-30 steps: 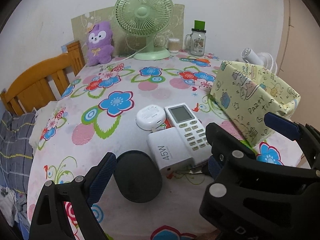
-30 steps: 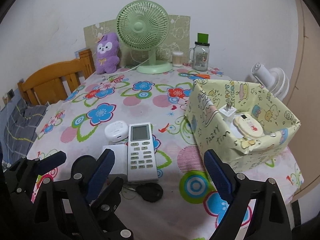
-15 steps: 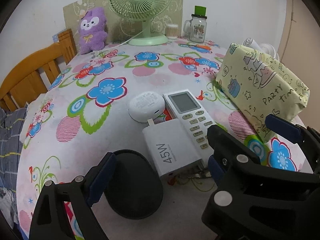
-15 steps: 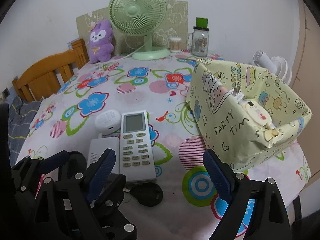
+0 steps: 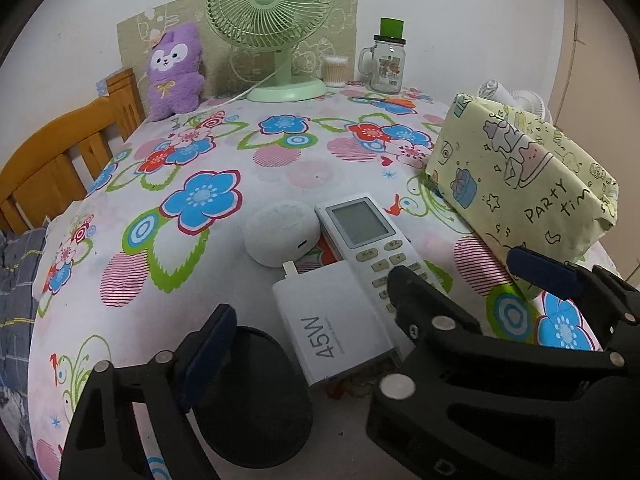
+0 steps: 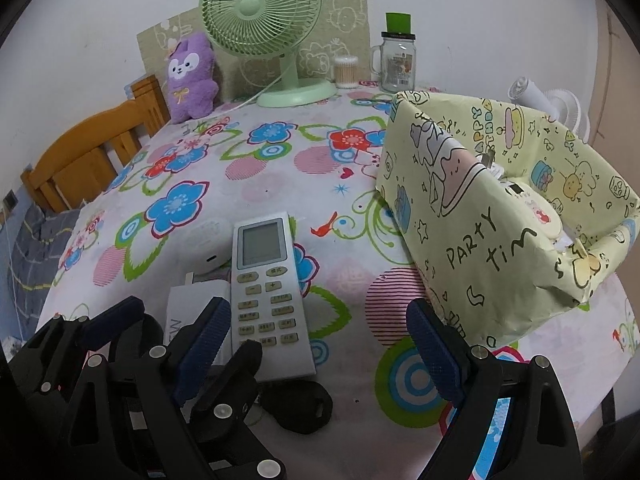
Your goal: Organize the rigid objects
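Observation:
A white remote (image 6: 266, 288) lies on the flowered tablecloth, with a white 45W charger (image 5: 336, 322), a round white case (image 5: 280, 236) and a flat black oval object (image 5: 256, 396) beside it. A small black key fob (image 6: 302, 408) lies at the remote's near end. My left gripper (image 5: 316, 344) is open, its fingers either side of the black oval object and charger. My right gripper (image 6: 320, 348) is open, straddling the remote's lower end. The yellow paper-covered box (image 6: 508, 220) at right holds a plug and a cream-coloured case.
A green fan (image 6: 266, 28), purple plush (image 6: 190, 76), glass jar (image 6: 396, 62) and cotton swab pot (image 6: 346, 72) stand at the table's far edge. A wooden chair (image 5: 60, 164) is at left. A white fan (image 6: 548, 104) sits behind the box.
Both grippers have moved forward and down toward the cluster of objects; the remote and charger now appear larger and closer. Both stay open.

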`<state>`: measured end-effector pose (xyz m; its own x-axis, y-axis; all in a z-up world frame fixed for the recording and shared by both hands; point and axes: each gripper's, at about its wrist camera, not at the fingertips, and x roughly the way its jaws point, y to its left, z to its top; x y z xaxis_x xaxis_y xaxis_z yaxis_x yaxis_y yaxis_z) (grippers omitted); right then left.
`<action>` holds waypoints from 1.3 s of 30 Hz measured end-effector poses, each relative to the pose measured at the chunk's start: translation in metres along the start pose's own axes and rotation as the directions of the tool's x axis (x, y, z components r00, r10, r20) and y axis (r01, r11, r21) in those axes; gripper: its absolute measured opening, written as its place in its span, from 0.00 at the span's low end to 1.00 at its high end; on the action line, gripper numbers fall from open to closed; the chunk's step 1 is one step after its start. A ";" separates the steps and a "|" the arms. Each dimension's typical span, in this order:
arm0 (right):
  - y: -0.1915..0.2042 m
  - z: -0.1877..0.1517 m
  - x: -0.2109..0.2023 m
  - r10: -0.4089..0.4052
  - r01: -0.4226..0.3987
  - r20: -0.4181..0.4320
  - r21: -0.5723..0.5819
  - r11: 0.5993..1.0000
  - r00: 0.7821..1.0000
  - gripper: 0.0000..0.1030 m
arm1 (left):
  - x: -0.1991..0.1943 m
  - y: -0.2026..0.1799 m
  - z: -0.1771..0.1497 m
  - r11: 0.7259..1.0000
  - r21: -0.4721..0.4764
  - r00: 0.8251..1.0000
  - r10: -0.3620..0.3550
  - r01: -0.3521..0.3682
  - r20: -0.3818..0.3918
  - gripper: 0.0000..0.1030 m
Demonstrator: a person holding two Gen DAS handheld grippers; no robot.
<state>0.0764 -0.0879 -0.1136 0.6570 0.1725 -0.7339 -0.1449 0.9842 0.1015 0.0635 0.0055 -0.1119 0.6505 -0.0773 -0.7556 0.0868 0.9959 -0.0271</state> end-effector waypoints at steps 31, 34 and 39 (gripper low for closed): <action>-0.002 -0.010 0.000 -0.033 0.033 -0.024 0.020 0.999 0.999 0.89 | 0.010 0.005 -0.005 0.999 0.031 0.999 0.042 -0.041 -0.017 0.66; 0.001 -0.007 0.003 -0.028 0.028 -0.030 0.017 0.999 0.999 0.89 | 0.011 0.008 -0.003 0.999 0.030 0.999 0.040 -0.039 -0.017 0.64; 0.009 -0.002 0.010 -0.012 0.012 -0.033 0.011 1.000 0.999 0.89 | 0.012 0.014 0.000 0.999 0.020 0.999 0.036 -0.035 -0.022 0.62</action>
<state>0.0806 -0.0777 -0.1214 0.6340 0.1595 -0.7567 -0.1287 0.9866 0.1001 0.0724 0.0186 -0.1208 0.6362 -0.0405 -0.7704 0.0788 0.9968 0.0127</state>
